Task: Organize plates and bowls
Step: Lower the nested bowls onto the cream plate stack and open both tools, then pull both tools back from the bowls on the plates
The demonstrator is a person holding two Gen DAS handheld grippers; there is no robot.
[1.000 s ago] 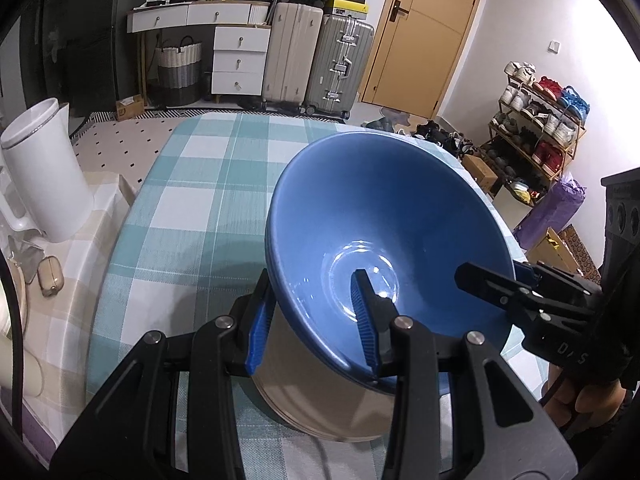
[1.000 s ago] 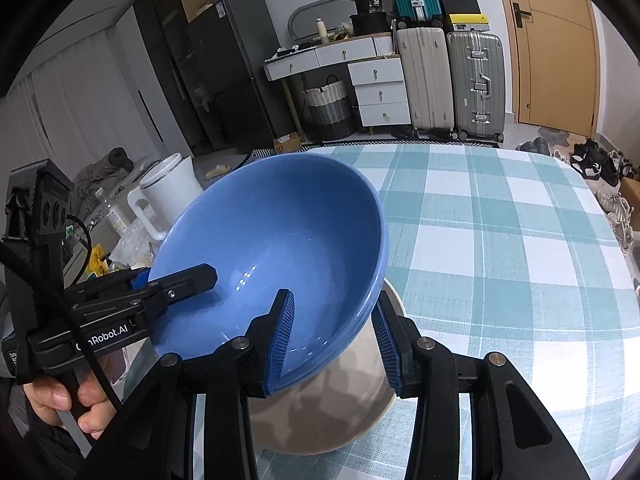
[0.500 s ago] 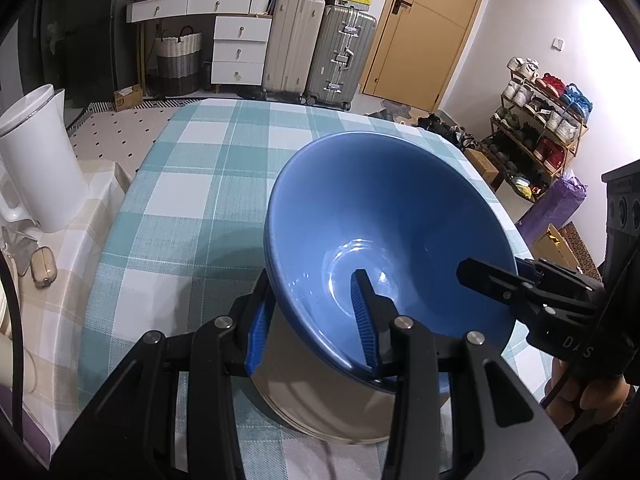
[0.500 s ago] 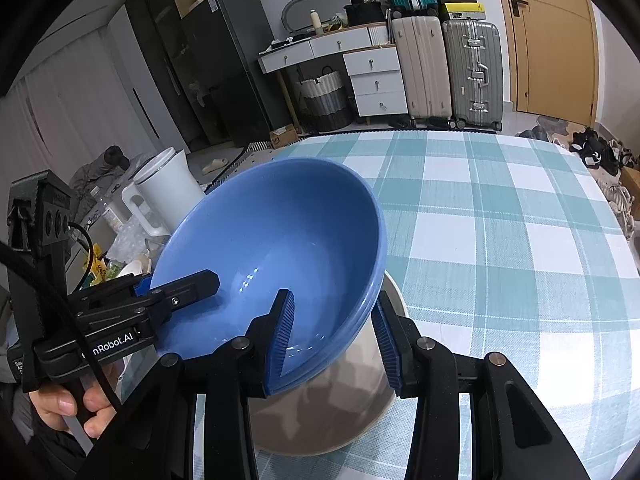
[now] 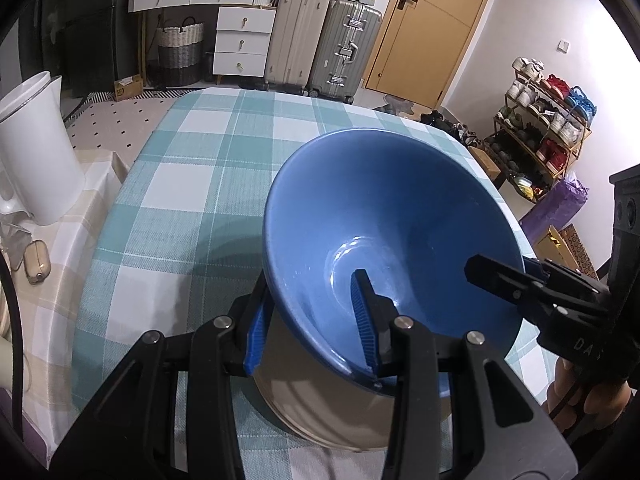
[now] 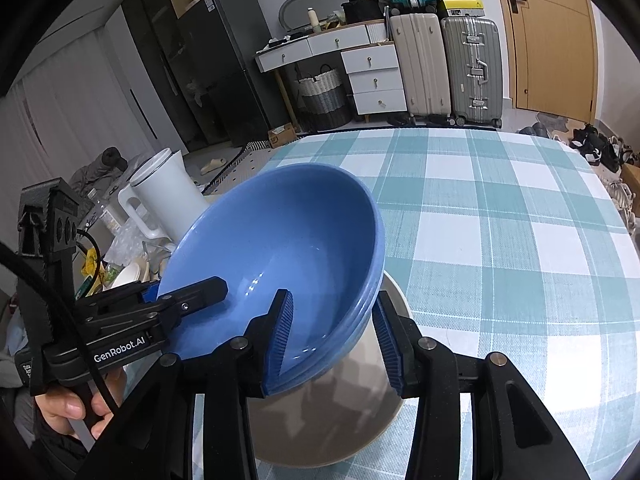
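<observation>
Blue bowl clamped by both jaws, hiding most of beige plate beneath

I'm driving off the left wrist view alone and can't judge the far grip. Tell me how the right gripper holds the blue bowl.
Observer: The right gripper has one of its fingers inside the blue bowl and the other outside, with the rim pinched between them.
Operator: Now report what's under the bowl on that side.
Observer: The beige plate reaches out past the bowl's right edge. The bowl is tilted above it, and whether they touch is hidden.
Operator: Check my own gripper from there.
Observer: The left gripper clamps the opposite rim, and a hand grips its handle below.
</observation>
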